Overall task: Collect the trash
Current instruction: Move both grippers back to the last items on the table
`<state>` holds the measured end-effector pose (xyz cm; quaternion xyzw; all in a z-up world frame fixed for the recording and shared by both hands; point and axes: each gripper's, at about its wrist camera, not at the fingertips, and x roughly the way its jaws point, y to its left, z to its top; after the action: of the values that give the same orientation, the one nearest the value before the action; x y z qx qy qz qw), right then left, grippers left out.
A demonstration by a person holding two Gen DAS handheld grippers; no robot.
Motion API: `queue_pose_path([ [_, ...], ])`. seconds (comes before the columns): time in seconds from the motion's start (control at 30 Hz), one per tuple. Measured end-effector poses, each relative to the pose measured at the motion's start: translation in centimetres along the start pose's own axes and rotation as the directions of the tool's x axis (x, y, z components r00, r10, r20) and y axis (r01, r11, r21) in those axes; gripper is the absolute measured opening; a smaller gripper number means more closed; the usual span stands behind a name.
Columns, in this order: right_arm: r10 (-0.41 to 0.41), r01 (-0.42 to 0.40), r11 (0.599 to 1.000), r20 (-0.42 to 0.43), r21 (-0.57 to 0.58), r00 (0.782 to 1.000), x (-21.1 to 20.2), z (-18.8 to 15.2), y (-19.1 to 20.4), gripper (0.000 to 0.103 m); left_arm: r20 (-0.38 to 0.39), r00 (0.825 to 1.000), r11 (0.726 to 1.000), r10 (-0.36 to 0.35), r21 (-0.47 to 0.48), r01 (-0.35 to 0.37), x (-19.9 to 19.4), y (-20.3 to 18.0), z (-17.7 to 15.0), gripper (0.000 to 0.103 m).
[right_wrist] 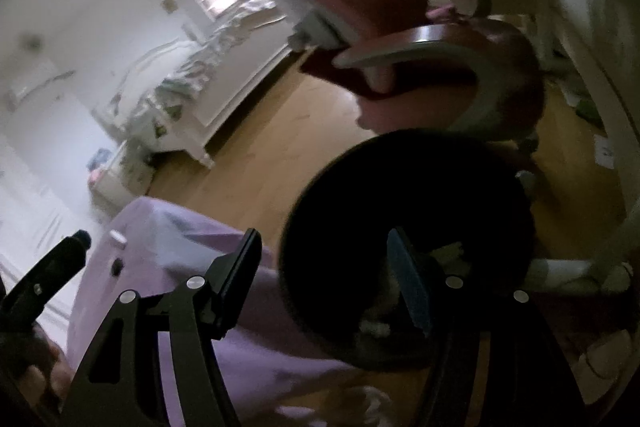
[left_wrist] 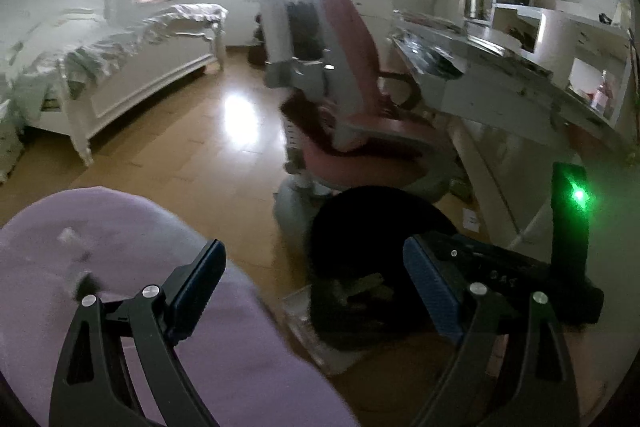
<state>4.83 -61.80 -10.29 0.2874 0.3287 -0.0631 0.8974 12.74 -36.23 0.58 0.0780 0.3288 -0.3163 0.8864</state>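
A black round trash bin (left_wrist: pixel 360 247) stands on the wooden floor with crumpled scraps (left_wrist: pixel 366 287) inside; in the right wrist view the bin (right_wrist: pixel 400 195) sits close below, with pale scraps (right_wrist: pixel 376 327) in it. My left gripper (left_wrist: pixel 312 283) is open and empty, above the bin's near side. My right gripper (right_wrist: pixel 324 279) is open and empty, its right finger (right_wrist: pixel 408 283) over the bin's mouth. The other gripper's body (left_wrist: pixel 568 227), with a green light, shows at right in the left wrist view.
A lilac cushioned seat (left_wrist: pixel 120 287) is close at lower left, also in the right wrist view (right_wrist: pixel 180 267). A pink desk chair (left_wrist: pixel 352 95) stands by a white desk (left_wrist: pixel 500 75). A white bed (left_wrist: pixel 120 67) is at the far left. Paper bits (right_wrist: pixel 604 151) lie under the desk.
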Motion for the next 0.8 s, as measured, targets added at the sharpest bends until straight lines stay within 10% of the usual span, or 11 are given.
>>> queue_pose_path([
  [0.8, 0.203, -0.245, 0.933, -0.176, -0.265, 0.963, 6.6, -0.2, 17.9, 0.066, -0.130, 0.987, 0.968, 0.091, -0.221, -0.118, 0.6, 21.4, -5.0, 0.090],
])
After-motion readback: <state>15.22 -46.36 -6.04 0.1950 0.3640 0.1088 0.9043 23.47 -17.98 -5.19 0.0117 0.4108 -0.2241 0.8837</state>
